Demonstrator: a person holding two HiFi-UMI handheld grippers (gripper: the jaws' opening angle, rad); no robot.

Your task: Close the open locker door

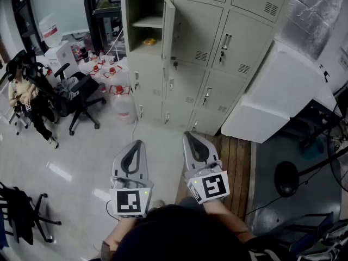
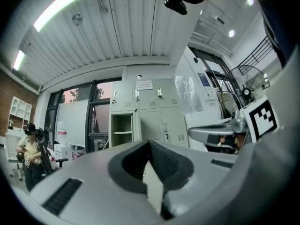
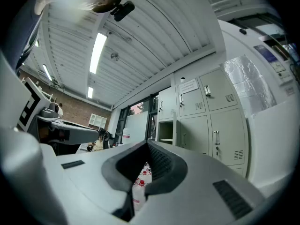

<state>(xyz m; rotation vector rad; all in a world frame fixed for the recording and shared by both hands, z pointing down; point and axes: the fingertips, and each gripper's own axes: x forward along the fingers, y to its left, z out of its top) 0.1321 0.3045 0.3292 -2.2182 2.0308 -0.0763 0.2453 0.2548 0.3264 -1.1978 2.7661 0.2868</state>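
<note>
Lockers of pale grey metal stand against the far wall. In the left column one compartment is open. Its locker door is hinged on the right side of the opening and swung out into the room, so the head view sees it nearly edge-on. Inside, a shelf crosses the compartment, and a small yellow thing lies on the floor of the compartment below it. The other doors in view are flush.

Both grippers are held low and side by side over the pale floor, well apart from the lockers, with their tips pointing toward them. The left gripper has its dark ribbed pads pressed together at the tip, and nothing is between them. The right gripper is the same, its jaws fully together and empty. It hangs beside the edge of a strip of wooden planks.

To the left, a black office chair stands near a clear water jug and some red-capped bottles. A seated person is at the far left. A large white box leans at the right of the lockers.
</note>
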